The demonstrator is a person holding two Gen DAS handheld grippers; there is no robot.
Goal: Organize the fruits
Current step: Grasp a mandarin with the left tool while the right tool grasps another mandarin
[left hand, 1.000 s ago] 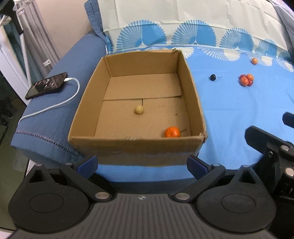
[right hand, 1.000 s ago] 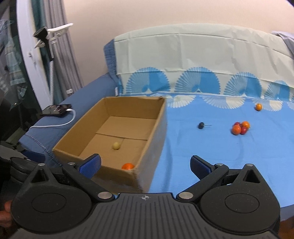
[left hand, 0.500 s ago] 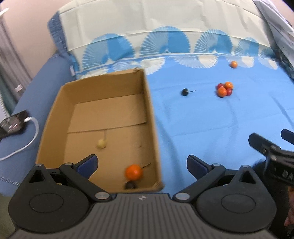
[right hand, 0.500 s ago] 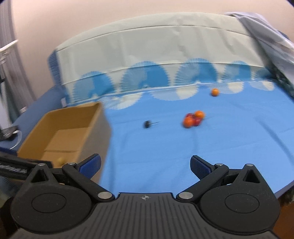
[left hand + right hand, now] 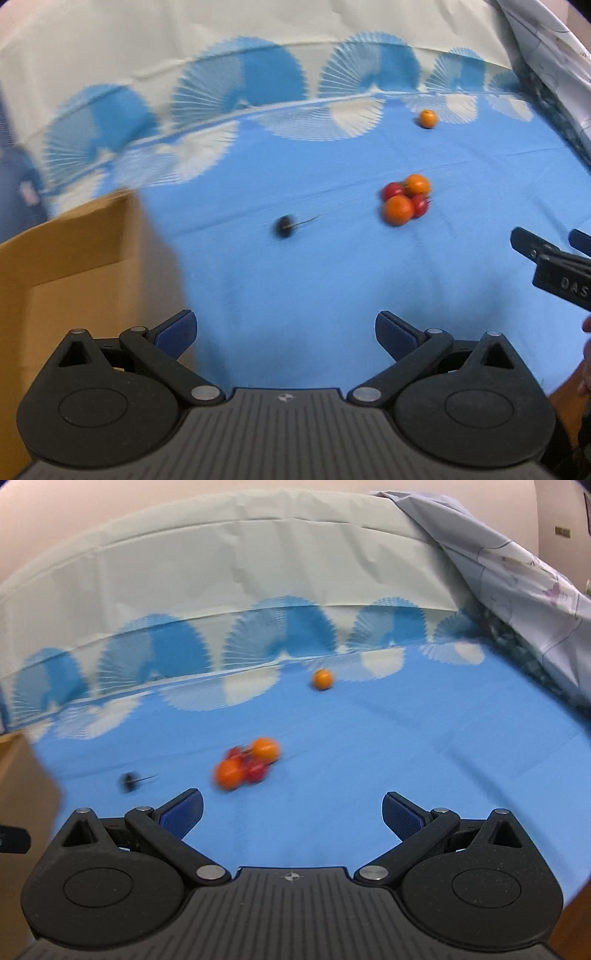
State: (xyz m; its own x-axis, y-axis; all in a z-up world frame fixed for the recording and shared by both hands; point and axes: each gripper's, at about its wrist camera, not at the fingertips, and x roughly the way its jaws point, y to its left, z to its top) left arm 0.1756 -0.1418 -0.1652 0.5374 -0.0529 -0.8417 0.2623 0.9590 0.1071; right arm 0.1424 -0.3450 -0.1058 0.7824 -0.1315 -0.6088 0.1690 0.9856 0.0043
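Observation:
A cluster of orange and red fruits (image 5: 405,201) (image 5: 246,763) lies on the blue sheet. To its left sits a small dark fruit with a stem (image 5: 285,226) (image 5: 128,782). One lone orange fruit (image 5: 427,118) (image 5: 322,679) rests farther back near the fan pattern. The cardboard box (image 5: 66,280) fills the left of the left wrist view; only its corner (image 5: 22,775) shows in the right wrist view. My left gripper (image 5: 286,330) is open and empty, well short of the fruits. My right gripper (image 5: 291,810) is open and empty, just in front of the cluster; its tip (image 5: 546,254) shows at the right edge of the left wrist view.
A pale sheet with blue fan prints (image 5: 258,590) rises behind the fruits. A grey-blue patterned cover (image 5: 517,579) hangs at the right. A hand (image 5: 585,354) shows at the right edge of the left wrist view. Open blue sheet lies between the box and the fruits.
Both grippers have swung right, away from the box and toward the loose fruits. The box has slid to the left edge of both views. Both stayed open.

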